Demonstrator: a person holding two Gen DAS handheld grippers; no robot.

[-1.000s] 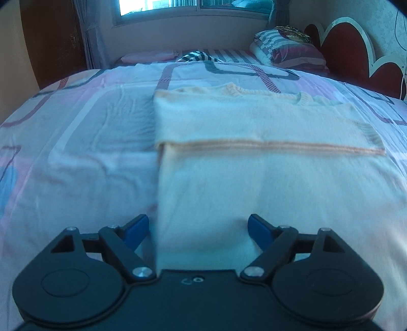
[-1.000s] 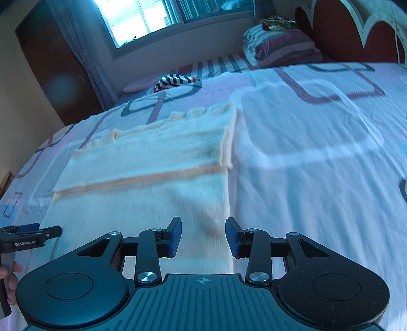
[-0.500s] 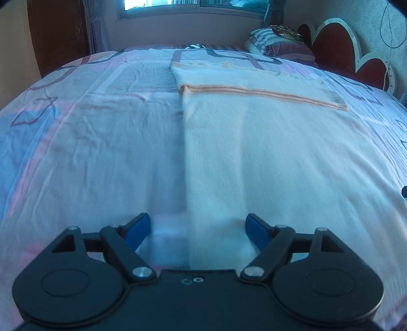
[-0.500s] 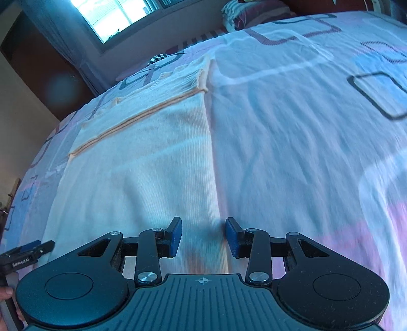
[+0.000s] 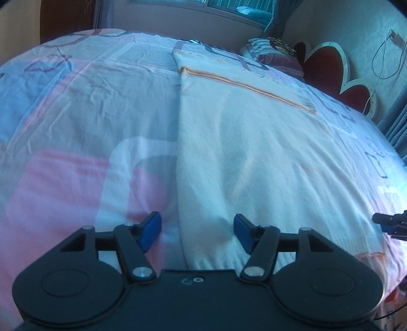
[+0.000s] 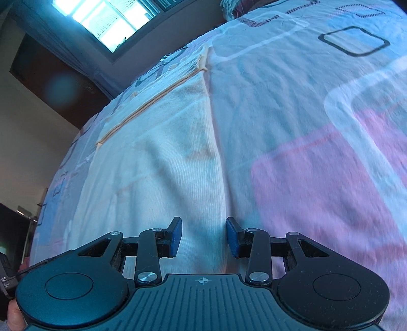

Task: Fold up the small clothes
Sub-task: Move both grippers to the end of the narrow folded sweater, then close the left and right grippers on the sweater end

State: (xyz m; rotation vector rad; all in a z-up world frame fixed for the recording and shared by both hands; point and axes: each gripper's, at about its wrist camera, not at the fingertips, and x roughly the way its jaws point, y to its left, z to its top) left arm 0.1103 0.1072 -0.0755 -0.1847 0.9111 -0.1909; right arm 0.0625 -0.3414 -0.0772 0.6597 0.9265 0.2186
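A cream knitted garment (image 5: 254, 142) lies flat on the bed, its far part folded over along an orange-trimmed edge (image 5: 244, 85). My left gripper (image 5: 197, 234) is open, low over the garment's near left edge. The garment also shows in the right wrist view (image 6: 162, 165). My right gripper (image 6: 203, 238) is open, low over the garment's near right edge. Neither gripper holds anything. The right gripper's tip shows at the right edge of the left wrist view (image 5: 391, 220).
The bed has a pink, blue and white patterned sheet (image 5: 76, 127). A striped pillow (image 5: 274, 52) and a red scalloped headboard (image 5: 330, 66) are at the far right. A window (image 6: 114, 23) and a dark door (image 6: 51, 66) are beyond the bed.
Both grippers have drawn back toward the near end of the garment and dropped lower over the bed. Both stayed open and empty.
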